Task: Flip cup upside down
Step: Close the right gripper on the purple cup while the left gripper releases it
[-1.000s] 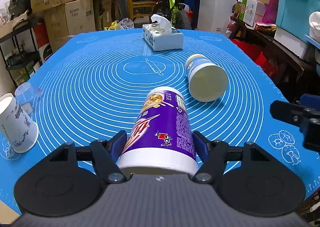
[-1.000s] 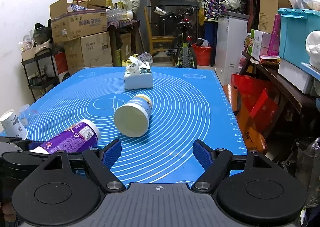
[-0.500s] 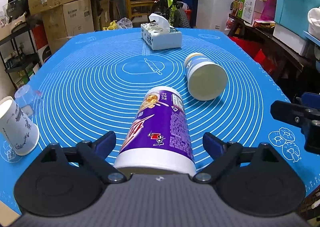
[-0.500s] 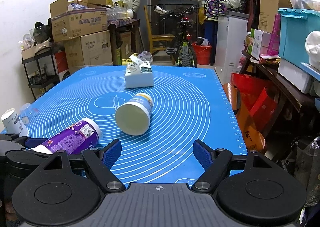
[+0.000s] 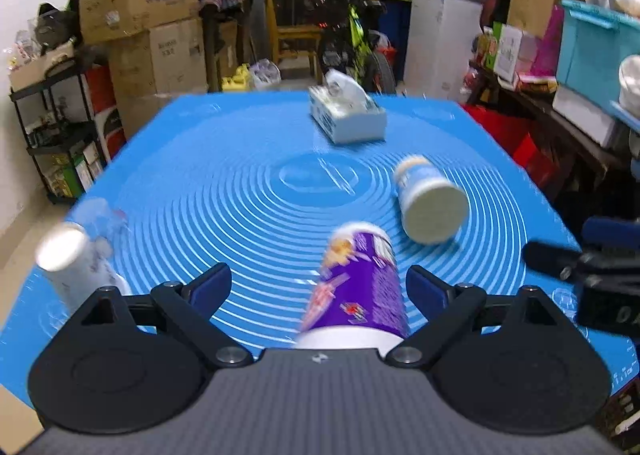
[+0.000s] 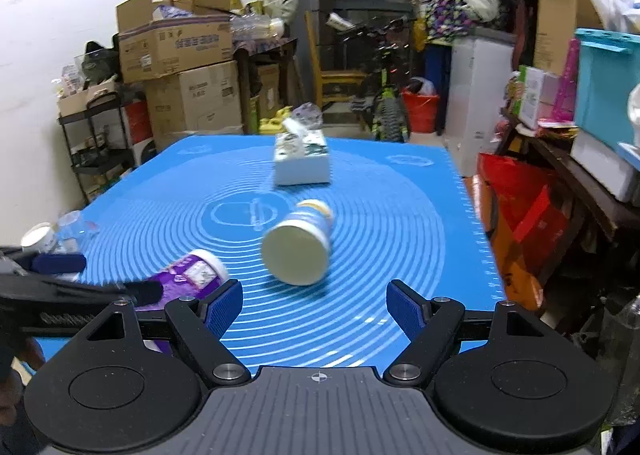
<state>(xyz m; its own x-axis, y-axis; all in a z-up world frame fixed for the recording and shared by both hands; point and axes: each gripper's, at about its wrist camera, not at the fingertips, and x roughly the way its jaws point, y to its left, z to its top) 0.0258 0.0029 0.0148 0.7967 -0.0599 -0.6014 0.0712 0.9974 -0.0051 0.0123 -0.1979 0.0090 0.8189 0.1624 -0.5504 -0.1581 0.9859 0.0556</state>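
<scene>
On the blue mat (image 5: 240,195) covering the counter, the purple cup (image 5: 360,287) lies sideways between the wide-open, empty left tool (image 5: 319,287), the right tool (image 6: 314,305) likewise spread and empty.

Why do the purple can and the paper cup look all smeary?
In the left wrist view the purple can and the paper cup are streaked by motion blur; in the right wrist view the can is also soft, while the tissue box looks somewhat sharper.
</scene>
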